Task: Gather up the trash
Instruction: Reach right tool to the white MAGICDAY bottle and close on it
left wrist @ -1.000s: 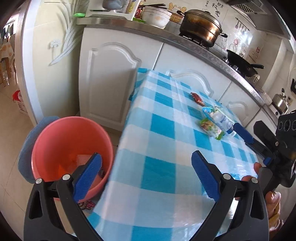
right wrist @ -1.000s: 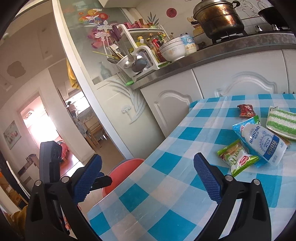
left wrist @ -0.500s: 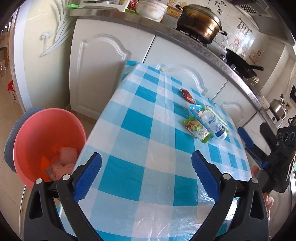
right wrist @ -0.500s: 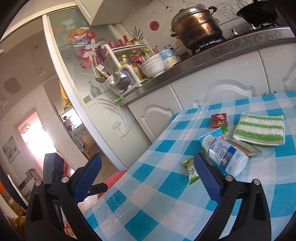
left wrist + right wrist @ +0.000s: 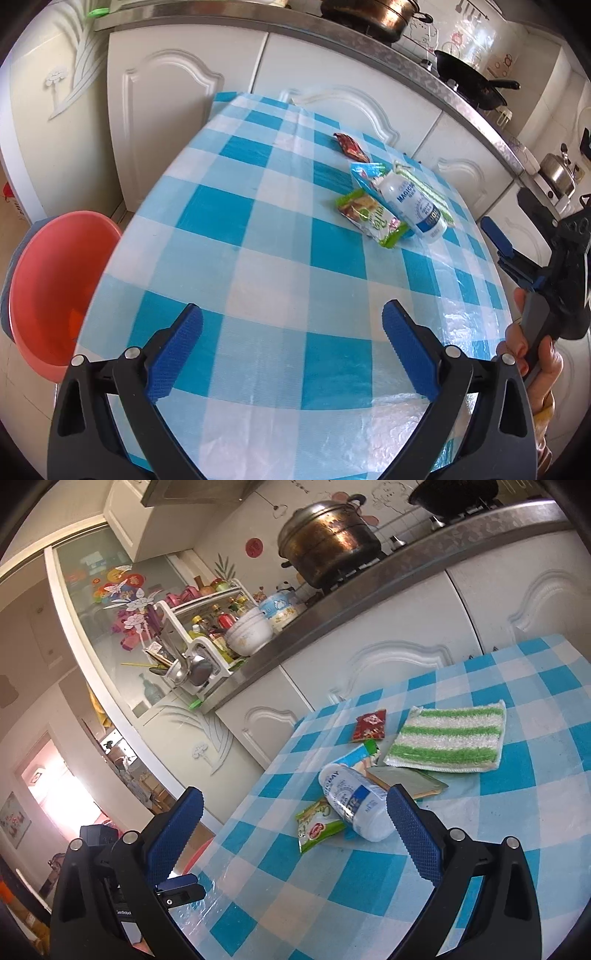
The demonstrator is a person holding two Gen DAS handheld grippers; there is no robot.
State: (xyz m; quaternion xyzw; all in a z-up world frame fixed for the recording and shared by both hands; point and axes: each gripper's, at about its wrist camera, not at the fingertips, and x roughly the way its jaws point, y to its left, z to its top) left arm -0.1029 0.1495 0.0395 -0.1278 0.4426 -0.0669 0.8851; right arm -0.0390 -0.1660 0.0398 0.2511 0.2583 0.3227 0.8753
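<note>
Both our grippers are empty right now: the left gripper (image 5: 291, 347) has its blue fingers (image 5: 173, 350) spread wide over bare tablecloth, and the right gripper (image 5: 295, 834) is spread just as wide, with nothing between the pads in either view. From the right wrist, the white bottle (image 5: 354, 805) lies on its side at about 1 o'clock, just past the right-hand pad and touching the green wrapper (image 5: 317, 825) sitting at 12. Beyond that, around 1 to 2 o'clock, there's a flat tan packet (image 5: 410, 782), a blue packet (image 5: 356, 755) peeking out behind the bottle, a small red wrapper (image 5: 369, 725), and a green-striped cloth (image 5: 450, 740) that we'd guess isn't trash at all. From the left wrist the same pile is at 1 o'clock, well apart from the fingers, and the pink bin (image 5: 48, 291) sits down at 9 o'clock off the edge of the table (image 5: 258, 280). So we reckon we're at the reach-in step, nothing grabbed yet. Next move looks like easing the right gripper forward so the bottle or green wrapper ends up between the pads, closing, then carrying it over toward the bin. The wrappers are flat and slippery-looking, so a low approach probably helps.
</note>
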